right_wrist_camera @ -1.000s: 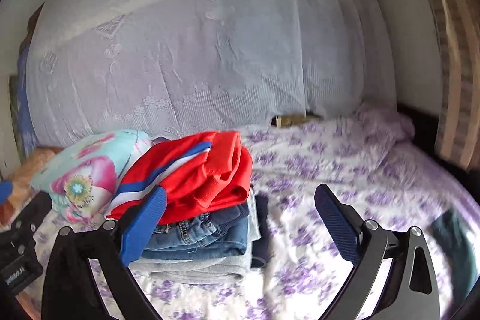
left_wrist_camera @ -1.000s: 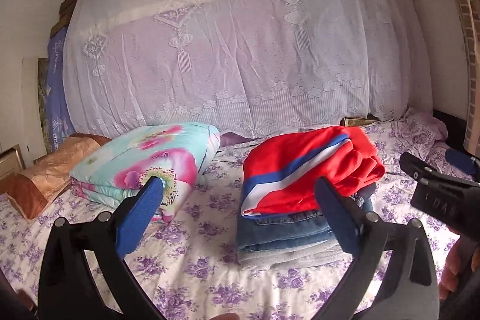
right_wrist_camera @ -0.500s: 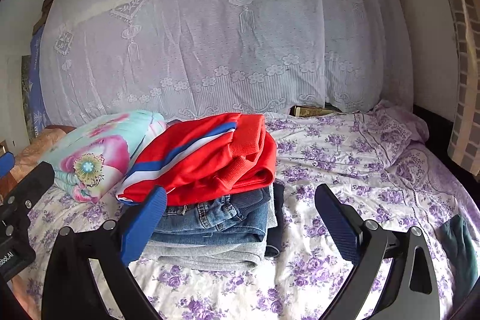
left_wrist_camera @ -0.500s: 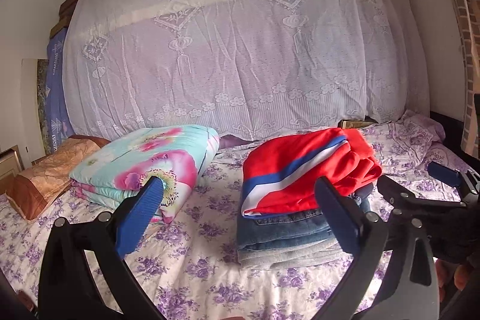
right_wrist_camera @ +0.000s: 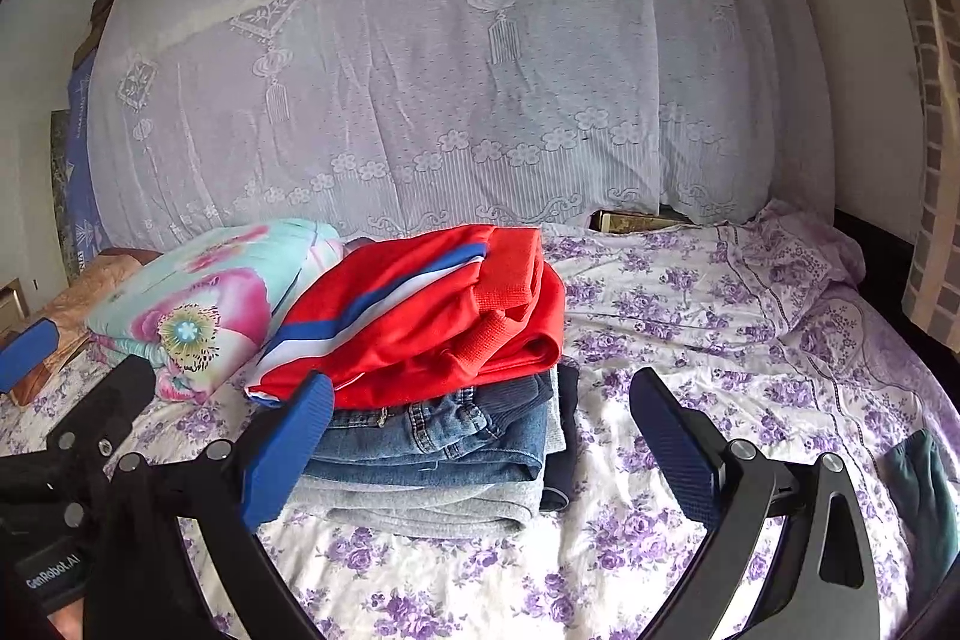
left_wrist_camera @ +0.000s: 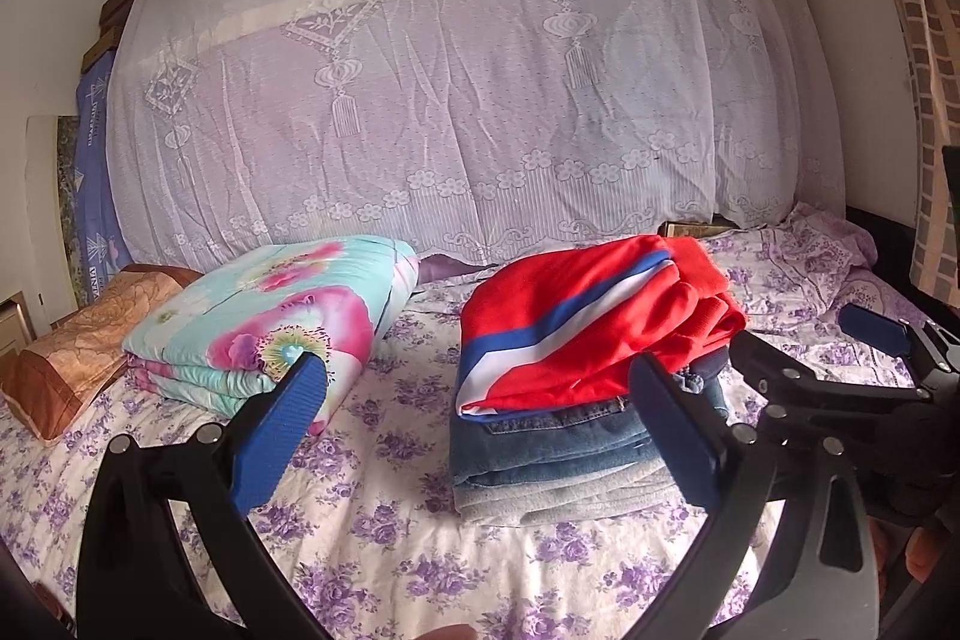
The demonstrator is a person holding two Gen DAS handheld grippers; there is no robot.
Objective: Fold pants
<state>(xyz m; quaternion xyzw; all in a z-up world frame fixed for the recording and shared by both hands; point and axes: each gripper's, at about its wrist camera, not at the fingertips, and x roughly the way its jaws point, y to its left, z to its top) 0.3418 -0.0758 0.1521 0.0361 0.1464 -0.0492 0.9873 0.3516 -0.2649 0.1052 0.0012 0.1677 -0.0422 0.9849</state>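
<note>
A stack of folded clothes sits on the bed: red pants (left_wrist_camera: 576, 334) (right_wrist_camera: 432, 310) with a blue and white stripe on top, blue jeans (left_wrist_camera: 552, 442) (right_wrist_camera: 444, 436) under them, and a grey garment (left_wrist_camera: 540, 496) (right_wrist_camera: 432, 508) at the bottom. My left gripper (left_wrist_camera: 480, 430) is open and empty, held above the bed in front of the stack. My right gripper (right_wrist_camera: 480, 442) is open and empty, just in front of the stack's right side. The right gripper also shows at the right in the left wrist view (left_wrist_camera: 840, 370).
A folded floral quilt (left_wrist_camera: 270, 322) (right_wrist_camera: 198, 304) lies left of the stack, with an orange pillow (left_wrist_camera: 72, 352) beyond it. A white lace cloth (left_wrist_camera: 450, 100) covers a tall pile behind. A dark green garment (right_wrist_camera: 924, 496) lies at the bed's right edge. The purple flowered sheet (right_wrist_camera: 690, 316) covers the bed.
The right gripper has swung left, so the stack now sits centred in its view. In the left wrist view the right gripper has come further in from the right. The left gripper barely moved.
</note>
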